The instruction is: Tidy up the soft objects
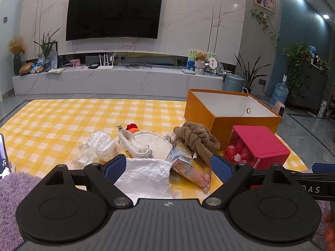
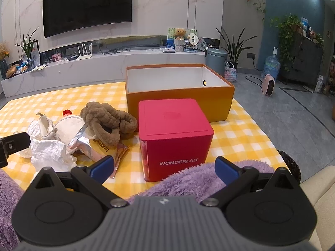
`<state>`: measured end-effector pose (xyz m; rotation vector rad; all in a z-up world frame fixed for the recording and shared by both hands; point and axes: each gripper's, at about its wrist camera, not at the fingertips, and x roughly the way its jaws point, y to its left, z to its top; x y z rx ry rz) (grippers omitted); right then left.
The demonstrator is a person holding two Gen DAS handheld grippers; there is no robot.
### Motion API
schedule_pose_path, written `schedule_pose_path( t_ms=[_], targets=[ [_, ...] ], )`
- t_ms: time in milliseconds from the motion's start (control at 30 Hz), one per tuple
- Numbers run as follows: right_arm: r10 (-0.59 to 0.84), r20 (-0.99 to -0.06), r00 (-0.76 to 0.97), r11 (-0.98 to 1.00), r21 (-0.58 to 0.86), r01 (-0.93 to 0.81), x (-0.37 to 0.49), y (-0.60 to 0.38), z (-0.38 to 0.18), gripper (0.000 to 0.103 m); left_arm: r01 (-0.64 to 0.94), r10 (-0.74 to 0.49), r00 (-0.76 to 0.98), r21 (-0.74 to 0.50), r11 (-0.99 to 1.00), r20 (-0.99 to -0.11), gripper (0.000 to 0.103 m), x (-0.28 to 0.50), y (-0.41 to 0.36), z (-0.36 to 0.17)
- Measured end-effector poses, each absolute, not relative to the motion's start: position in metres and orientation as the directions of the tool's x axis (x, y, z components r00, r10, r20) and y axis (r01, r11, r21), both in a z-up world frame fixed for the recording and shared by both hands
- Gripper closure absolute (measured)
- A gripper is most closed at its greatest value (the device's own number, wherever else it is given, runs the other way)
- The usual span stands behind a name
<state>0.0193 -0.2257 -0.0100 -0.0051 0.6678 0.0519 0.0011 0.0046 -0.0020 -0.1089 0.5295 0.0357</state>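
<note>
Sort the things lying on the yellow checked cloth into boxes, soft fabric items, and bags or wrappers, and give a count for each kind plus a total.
Boxes: 2, the orange box and the red box.
Soft fabric items: 2, the brown knotted plush and the white fabric piece.
Bags or wrappers: 3, the clear plastic bag, the white crumpled paper and the foil snack packet.
Total: 7

Yellow-checked cloth, orange box
</note>
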Motion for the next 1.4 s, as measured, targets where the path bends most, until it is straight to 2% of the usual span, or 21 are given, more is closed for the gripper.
schedule_pose_path(
  t_ms=[1400],
  targets=[
    [0.044, -0.648, 0.760, 0.999, 0.038, -0.026, 0.0226, -0.2318, -0.0138, 0.003, -0.064, 0.003, 0.852, -0.097, 0.993, -0.524, 0.000, 0.0008, 0.0047, -0.0060]
  ],
)
